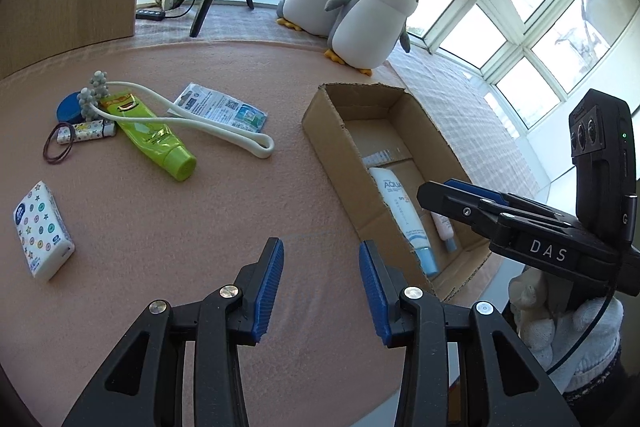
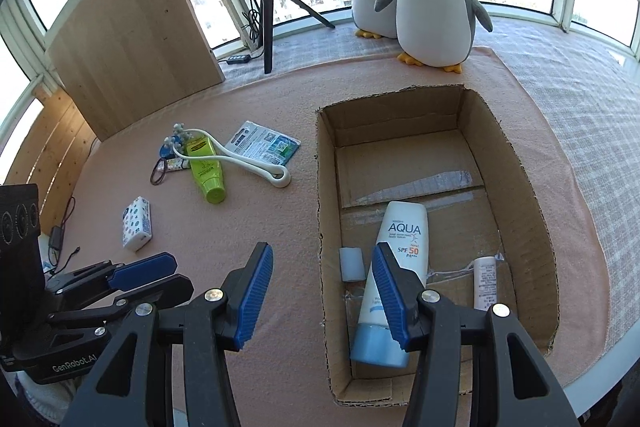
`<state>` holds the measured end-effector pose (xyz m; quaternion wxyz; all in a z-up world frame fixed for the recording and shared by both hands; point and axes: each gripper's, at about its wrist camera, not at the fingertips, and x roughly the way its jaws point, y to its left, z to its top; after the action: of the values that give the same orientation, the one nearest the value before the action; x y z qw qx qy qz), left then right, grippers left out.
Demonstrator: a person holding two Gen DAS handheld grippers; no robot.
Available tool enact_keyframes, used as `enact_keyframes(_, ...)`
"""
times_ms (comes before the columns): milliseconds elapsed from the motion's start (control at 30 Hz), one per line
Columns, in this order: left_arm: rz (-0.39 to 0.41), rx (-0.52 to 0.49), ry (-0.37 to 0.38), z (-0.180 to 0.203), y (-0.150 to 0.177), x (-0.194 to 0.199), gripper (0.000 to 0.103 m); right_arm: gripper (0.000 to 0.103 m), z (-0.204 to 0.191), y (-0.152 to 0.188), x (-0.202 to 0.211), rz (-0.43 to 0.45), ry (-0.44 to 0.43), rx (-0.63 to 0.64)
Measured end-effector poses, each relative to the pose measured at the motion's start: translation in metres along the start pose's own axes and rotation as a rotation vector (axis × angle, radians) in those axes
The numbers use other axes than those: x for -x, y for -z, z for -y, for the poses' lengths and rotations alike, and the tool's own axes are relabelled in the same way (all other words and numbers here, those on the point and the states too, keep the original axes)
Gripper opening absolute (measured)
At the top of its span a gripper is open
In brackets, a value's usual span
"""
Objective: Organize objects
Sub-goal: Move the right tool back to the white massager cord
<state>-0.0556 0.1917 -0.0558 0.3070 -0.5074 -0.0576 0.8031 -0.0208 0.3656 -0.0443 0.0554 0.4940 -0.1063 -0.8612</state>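
Through my left wrist camera, my left gripper hangs over bare pink worktop with its jaws spread and nothing between them. The things not yet put away all lie ahead and to the left of these jaws. Nearest is the tissue pack, off to the left, its long side running roughly away from me. Farther ahead-left is the green tube, cap end toward me and its long axis slanting from far-left to near-right. The white looped massager lies across it, with the printed sachet just behind, and the blue round tin, the patterned lighter and the brown hair tie bunched at the far left. The cardboard box sits ahead-right of these jaws, with the AQUA sunscreen tube already in it. My right gripper reaches over the box's near corner; from this angle its jaws look nearly pressed together, but I cannot be sure.

Through my right wrist camera, my right gripper shows its jaws spread and empty, straddling the box's left wall. The sunscreen tube lies lengthwise just under the right jaw, a small white tube to its right and a small white piece to its left. The loose pile lies well ahead-left of these jaws, the tissue pack closest. My left gripper sits low on the left, on the pile's side, so I judge my left hand is the nearer one for the next pick, likely the tissue pack or the green tube.
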Motion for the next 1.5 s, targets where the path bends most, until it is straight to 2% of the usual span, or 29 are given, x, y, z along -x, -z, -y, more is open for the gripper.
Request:
enact_keyframes(467, 0.021, 0.146, -0.069, -0.089, 0.009, 0.026, 0.043, 0.048, -0.056, -0.017, -0.045, -0.056, -0.037, 0.094)
enact_keyframes(667, 0.028, 0.174, -0.107, -0.117, 0.004, 0.03, 0.043, 0.048, -0.074, -0.034, -0.072, -0.086, -0.038, 0.114)
enact_keyframes(833, 0.048, 0.205, -0.146, -0.145, -0.014, 0.034, 0.043, 0.048, -0.084, -0.047, -0.094, -0.116, -0.022, 0.146)
enact_keyframes(1067, 0.071, 0.247, -0.188, -0.183, -0.057, 0.027, 0.043, 0.048, -0.088, -0.061, -0.131, -0.181, 0.015, 0.192)
enact_keyframes(1267, 0.071, 0.234, -0.232, -0.202, -0.092, 0.009, 0.043, 0.048, -0.09, -0.074, -0.148, -0.193, 0.038, 0.223)
enact_keyframes(1500, 0.056, 0.209, -0.262, -0.21, -0.114, -0.014, 0.043, 0.048, -0.101, -0.083, -0.166, -0.196, 0.06, 0.299)
